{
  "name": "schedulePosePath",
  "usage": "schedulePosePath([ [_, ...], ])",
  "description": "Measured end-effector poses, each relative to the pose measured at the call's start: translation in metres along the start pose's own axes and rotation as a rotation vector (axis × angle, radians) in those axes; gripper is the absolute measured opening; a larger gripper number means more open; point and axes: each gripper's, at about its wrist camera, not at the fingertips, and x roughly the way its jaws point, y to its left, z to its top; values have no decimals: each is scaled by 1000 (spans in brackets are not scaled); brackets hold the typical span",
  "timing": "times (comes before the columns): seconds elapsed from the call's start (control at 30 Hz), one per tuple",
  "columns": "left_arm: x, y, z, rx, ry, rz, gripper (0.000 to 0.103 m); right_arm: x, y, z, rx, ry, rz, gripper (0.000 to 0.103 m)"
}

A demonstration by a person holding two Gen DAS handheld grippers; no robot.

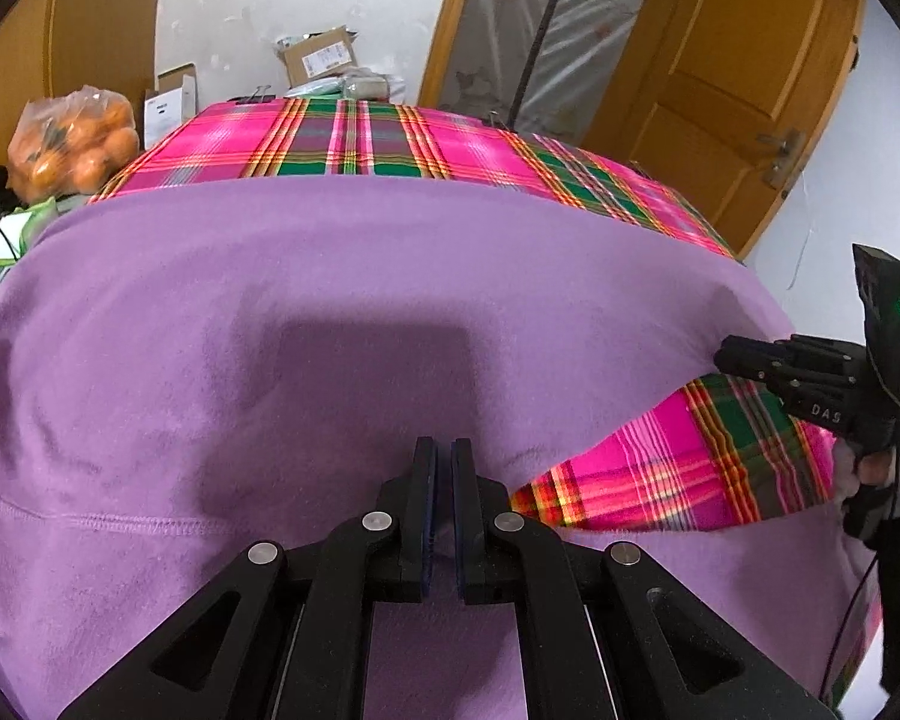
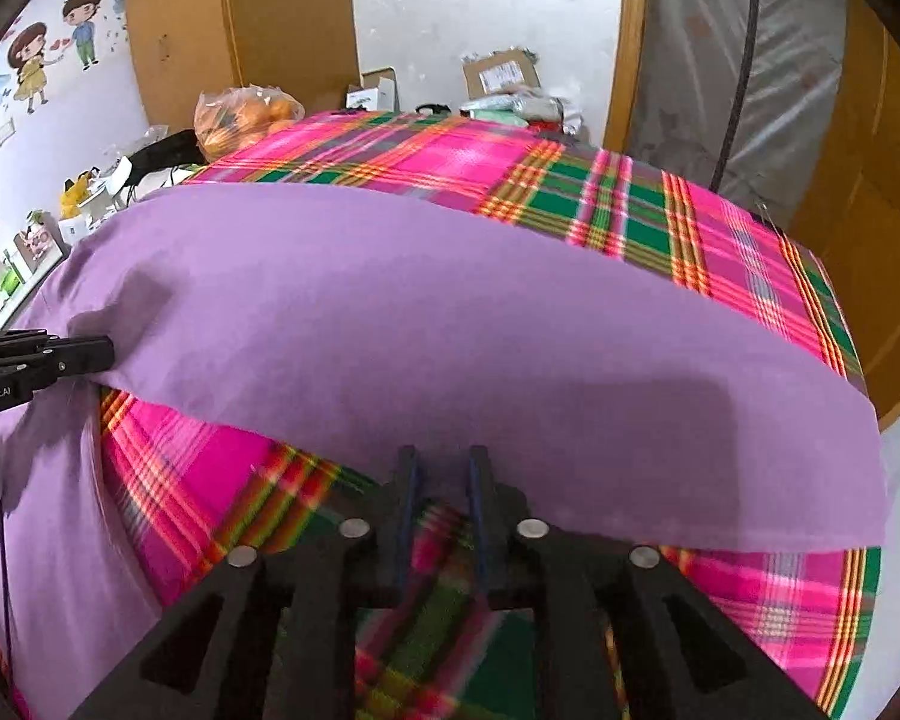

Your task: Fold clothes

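Garment: purple fleece garment lies spread across the table, over a pink, green and orange plaid tablecloth; a stitched seam runs along its near left part.
Fold state: one purple panel crosses the table's width, and a second strip hangs at the near edge, with a wedge of plaid showing between them.
Left gripper: jaws nearly together, a thin slit between the pads, with purple cloth seen in the slit; it seems to pinch the fleece, though the grip itself is hard to confirm.
Right gripper: jaws apart, empty, with only blurred plaid between them, just short of the near purple edge.
Step in hand: a fold across the garment appears to be under way, the left side held while the right is free; whether this fold is early or late in the folding cannot be told.
Next move: judged from this, the right jaws need a hold on the near purple edge level with the left one, so both sides move evenly.
Left view only: the seam and the right gripper's side.
Right view only: the garment's far right end and the cartoon wall sticker.
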Motion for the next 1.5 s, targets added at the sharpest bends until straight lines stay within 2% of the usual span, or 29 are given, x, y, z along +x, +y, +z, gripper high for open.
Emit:
schedulePosePath([
  [0.13, -6, 3, -4, -16, -9, -15, 4, -10, -5, 0, 29, -16, -16, 21],
  [0.2, -8, 5, -3, -19, -13, -19, 4, -21, -19, 0, 110, -45, -11, 21],
  [0.3, -11, 6, -5, -21, -10, -24, 4, -22, -47, -11, 207, -18, -53, 21],
  [0.33, -14, 7, -6, -21, -15, -25, 4, -23, -57, -15, 239, -8, -68, 17],
  [0.4, -23, 9, -8, -25, -35, -24, 5, -33, -78, -22, 337, -34, -64, 17],
  [0.53, -43, 23, -11, -88, -89, -24, 5, -49, -87, -25, 395, -89, -91, 19],
  [0.6, -55, 33, -12, -128, -121, -18, 5, -55, -77, -23, 386, -118, -60, 23],
  [0.7, -76, 50, -11, -180, -168, 4, 5, -54, -51, -11, 338, -124, 14, 38],
  [0.83, -111, 76, -15, -226, -233, 60, 5, -55, -10, 1, 263, -128, 121, 39],
  [1.0, -143, 105, -33, -260, -256, 142, 5, -51, 58, 11, 133, -102, 239, 38],
  [1.17, -152, 132, -64, -316, -236, 202, 6, -37, 147, 0, -69, -14, 363, 24],
  [1.27, -156, 150, -84, -357, -219, 239, 6, -23, 177, -6, -110, 22, 409, 19],
  [1.37, -159, 167, -103, -397, -202, 276, 6, -7, 185, -6, -112, 44, 408, 19],
  [1.4, -161, 173, -110, -411, -197, 288, 6, 0, 183, -5, -105, 53, 376, 14],
  [1.43, -162, 179, -117, -425, -191, 300, 6, 2, 177, -5, -79, 47, 363, 1],
  [1.5, -164, 190, -129, -451, -181, 323, 6, 5, 162, -4, -2, 50, 372, 0],
])
